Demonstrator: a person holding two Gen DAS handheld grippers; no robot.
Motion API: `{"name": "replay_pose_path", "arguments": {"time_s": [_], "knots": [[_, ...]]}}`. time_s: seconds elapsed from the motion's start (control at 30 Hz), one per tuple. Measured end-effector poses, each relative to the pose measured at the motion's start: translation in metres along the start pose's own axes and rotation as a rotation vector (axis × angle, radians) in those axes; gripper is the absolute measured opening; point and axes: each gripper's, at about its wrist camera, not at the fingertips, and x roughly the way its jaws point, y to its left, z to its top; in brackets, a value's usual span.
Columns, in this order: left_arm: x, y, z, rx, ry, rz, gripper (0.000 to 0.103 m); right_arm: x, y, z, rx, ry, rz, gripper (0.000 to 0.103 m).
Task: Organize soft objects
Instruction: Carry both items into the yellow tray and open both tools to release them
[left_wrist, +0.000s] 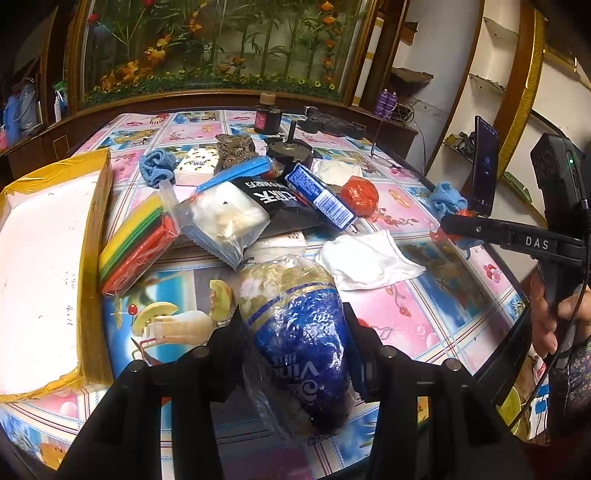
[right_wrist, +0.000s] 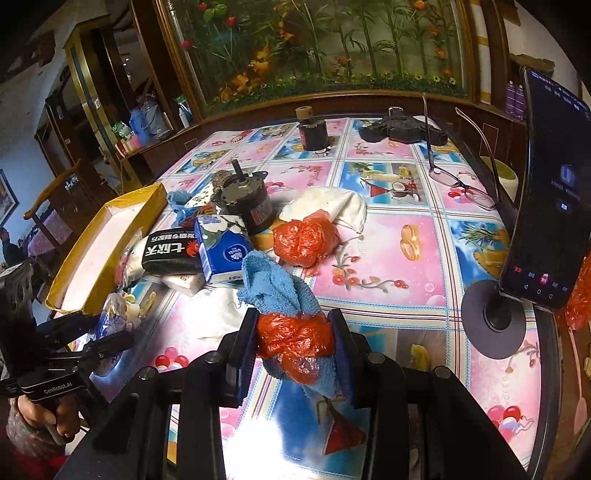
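Observation:
My left gripper (left_wrist: 291, 325) is shut on a blue and clear plastic tissue pack (left_wrist: 295, 325), held just above the table's near edge. It also shows in the right wrist view (right_wrist: 110, 314). My right gripper (right_wrist: 295, 339) is shut on a blue towel (right_wrist: 280, 284) bundled with a crumpled red plastic bag (right_wrist: 295, 339), held above the table; this bundle shows at the right in the left wrist view (left_wrist: 448, 201). A yellow-edged box (left_wrist: 40, 258) with a white inside lies at the left. A pile of soft items sits mid-table.
The pile holds a coloured sponge pack (left_wrist: 136, 243), a clear bag (left_wrist: 221, 221), a black packet (left_wrist: 273, 199), a blue tissue box (left_wrist: 321, 195), a red bag ball (left_wrist: 360, 195) and a white cloth (left_wrist: 369, 258). A phone on a stand (right_wrist: 546, 192), glasses (right_wrist: 461, 184) and a motor (right_wrist: 243, 203) stand nearby.

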Motion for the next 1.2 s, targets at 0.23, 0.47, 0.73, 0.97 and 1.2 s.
{"name": "replay_pose_path", "arguments": {"time_s": [0.23, 0.47, 0.73, 0.97, 1.2], "knots": [[-0.012, 0.01, 0.003, -0.023, -0.028, 0.021, 0.046, 0.011, 0.029, -0.001, -0.045, 0.021, 0.06, 0.04], [-0.039, 0.033, 0.011, -0.063, -0.09, 0.065, 0.046, 0.02, 0.075, 0.004, -0.117, 0.037, 0.135, 0.04], [-0.076, 0.073, 0.017, -0.109, -0.155, 0.134, 0.046, 0.036, 0.142, 0.02, -0.202, 0.057, 0.216, 0.04], [-0.095, 0.12, 0.025, -0.162, -0.154, 0.184, 0.046, 0.061, 0.197, 0.042, -0.234, 0.091, 0.269, 0.04], [-0.101, 0.165, 0.031, -0.191, -0.126, 0.237, 0.046, 0.092, 0.238, 0.065, -0.226, 0.144, 0.316, 0.041]]}}
